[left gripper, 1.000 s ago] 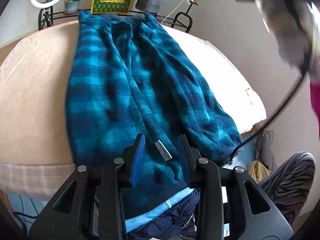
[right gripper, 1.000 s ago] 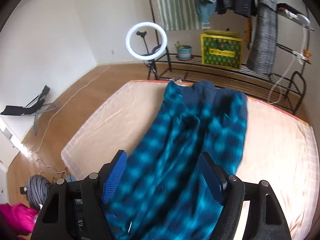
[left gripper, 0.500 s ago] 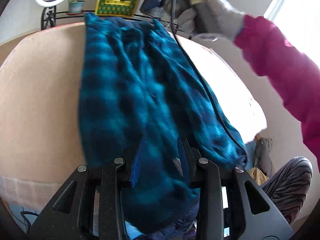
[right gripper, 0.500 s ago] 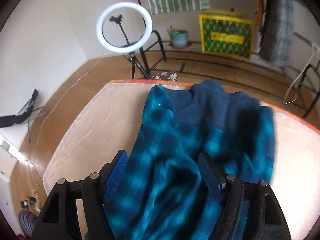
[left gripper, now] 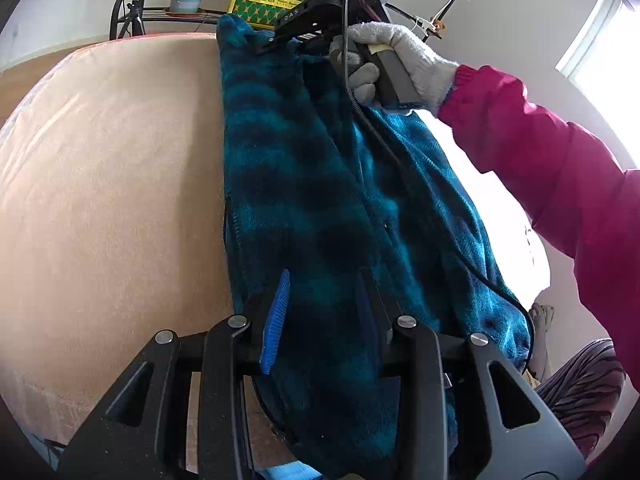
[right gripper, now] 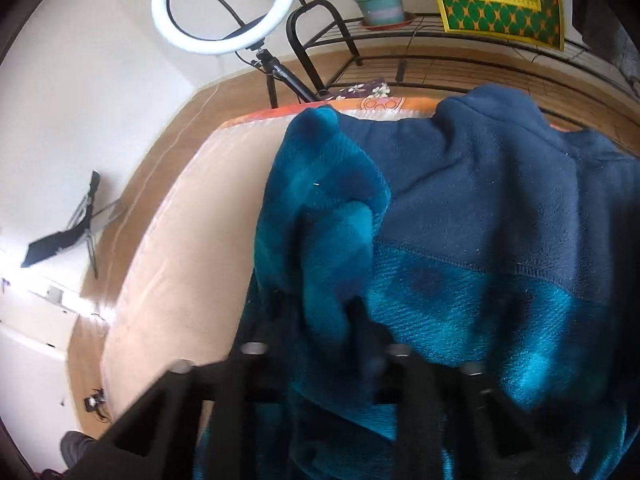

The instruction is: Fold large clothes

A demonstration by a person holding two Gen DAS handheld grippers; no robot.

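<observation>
A teal and navy plaid fleece jacket (left gripper: 312, 200) lies lengthwise on a peach-covered bed (left gripper: 100, 160). My left gripper (left gripper: 323, 280) is at the near hem, shut on a thick bunch of the fleece. At the far end, a gloved hand (left gripper: 400, 56) in a pink sleeve holds my right gripper (left gripper: 266, 46) down at the shoulder by the collar. In the right wrist view the right gripper (right gripper: 320, 308) is closing its jaws on a raised fold of the jacket (right gripper: 460, 240) next to the navy yoke. The fleece hides its fingertips.
Beyond the bed (right gripper: 192, 220) stand a ring light (right gripper: 218, 4), a metal rack with a plant pot (right gripper: 380, 4) and a yellow-green box (right gripper: 500, 0). A folding chair (right gripper: 68, 236) is on the wood floor at left. A striped trouser leg (left gripper: 580, 392) is at the bed's near right.
The right gripper has dropped from above the bed to the jacket's far end and drawn its wide jaws together on a fold. The left gripper has shifted sideways with the hem.
</observation>
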